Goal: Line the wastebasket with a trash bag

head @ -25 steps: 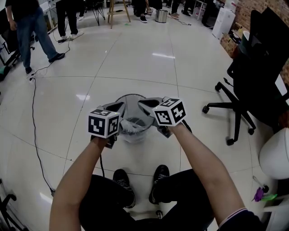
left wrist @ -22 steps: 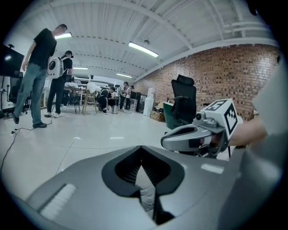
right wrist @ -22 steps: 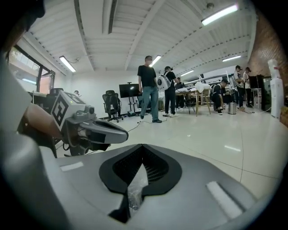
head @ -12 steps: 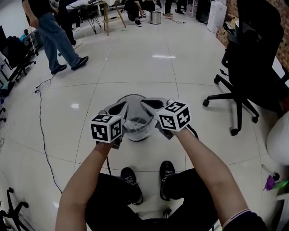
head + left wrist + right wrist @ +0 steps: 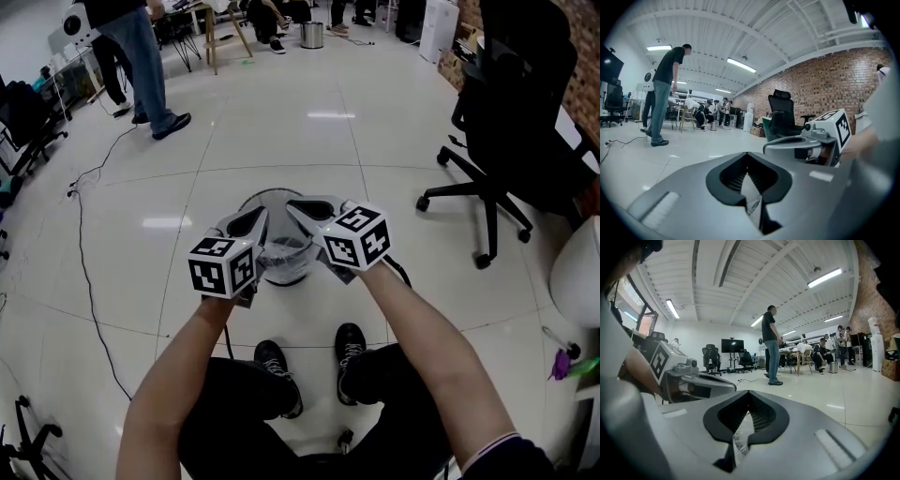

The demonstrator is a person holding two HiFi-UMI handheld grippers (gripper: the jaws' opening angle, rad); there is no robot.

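A round wire wastebasket (image 5: 251, 202) stands on the floor in front of my feet. A translucent trash bag (image 5: 285, 259) hangs loosely inside it. My left gripper (image 5: 260, 216) is over the basket's left rim and shut on the bag's film (image 5: 751, 199). My right gripper (image 5: 292, 205) is over the right side, close beside the left one, also shut on a pinch of film (image 5: 739, 433). In the left gripper view the left gripper (image 5: 747, 154) shows jaws meeting at the tips. The right gripper (image 5: 749, 393) looks the same in the right gripper view.
A black office chair (image 5: 511, 131) stands to the right and a white rounded object (image 5: 577, 281) at the right edge. A cable (image 5: 84, 272) runs across the floor on the left. A person (image 5: 141, 56) stands at the back left. My shoes (image 5: 281, 375) are just behind the basket.
Both grippers have risen a little over the basket, still holding the bag. The standing person at the back left has walked on.
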